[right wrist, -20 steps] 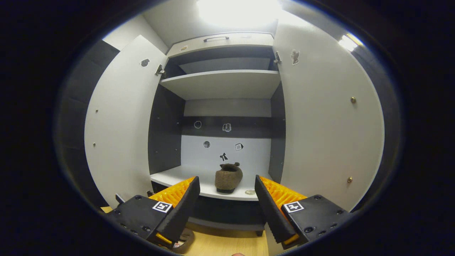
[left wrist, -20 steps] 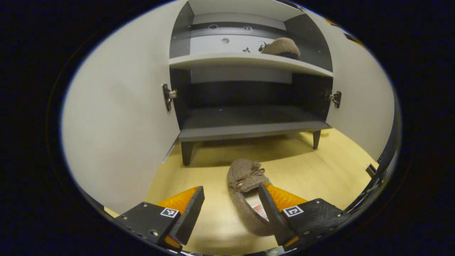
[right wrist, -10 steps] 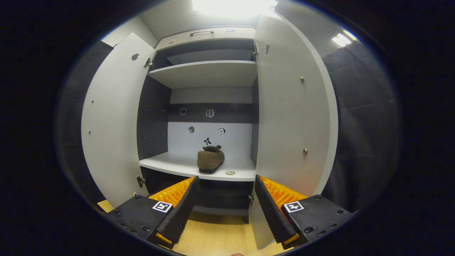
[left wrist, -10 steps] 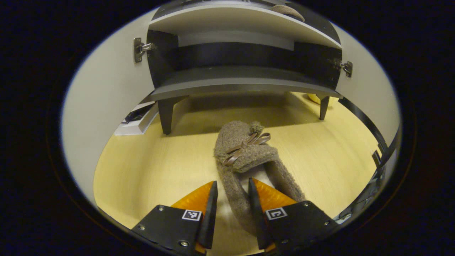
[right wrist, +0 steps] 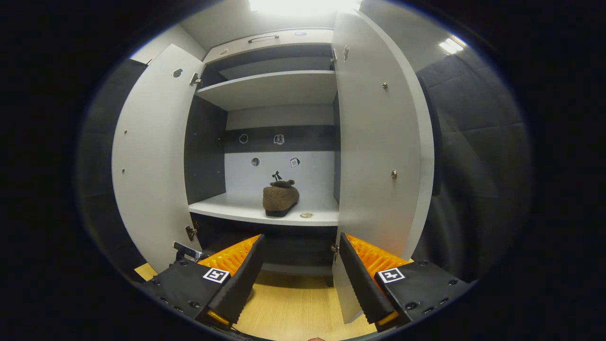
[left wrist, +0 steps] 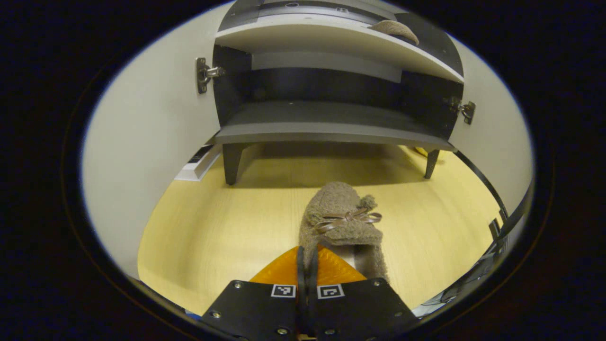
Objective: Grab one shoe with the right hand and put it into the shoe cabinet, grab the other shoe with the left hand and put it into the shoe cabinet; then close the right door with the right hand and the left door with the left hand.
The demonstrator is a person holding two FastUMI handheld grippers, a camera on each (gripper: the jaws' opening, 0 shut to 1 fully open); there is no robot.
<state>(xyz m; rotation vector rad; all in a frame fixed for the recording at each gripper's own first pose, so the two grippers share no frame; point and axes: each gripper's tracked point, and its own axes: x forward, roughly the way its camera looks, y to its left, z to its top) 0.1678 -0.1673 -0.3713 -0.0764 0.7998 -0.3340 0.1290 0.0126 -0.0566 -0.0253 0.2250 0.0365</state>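
down at floor level, the left gripper [left wrist: 307,265] is clamped on the side wall of a brown fuzzy shoe [left wrist: 342,222], its two fingers nearly touching with the shoe's edge pinched between them. the shoe, trimmed with a ribbon bow, lies on the pale wooden floor [left wrist: 227,227] with its toe pointing toward the shoe cabinet [left wrist: 326,132], which stands just beyond on short dark legs. to the left, the left door [left wrist: 147,142] hangs wide open, a metal hinge showing on its inner face; to the right, the right door [left wrist: 497,137] is open as well. on the white shelf [left wrist: 331,40] at the top of the left gripper view, the edge of the other shoe [left wrist: 395,29] is visible.

higher up, in the right gripper view, the right gripper [right wrist: 299,272] is spread wide and holds nothing, hanging in front of the cabinet's lower section. the second shoe [right wrist: 280,198] sits on the white middle shelf [right wrist: 236,210], heel toward the camera, right of centre and near a small round disc [right wrist: 306,215] at the shelf's front edge. both doors stand open on either side, and small stickers dot the back panel [right wrist: 279,163].
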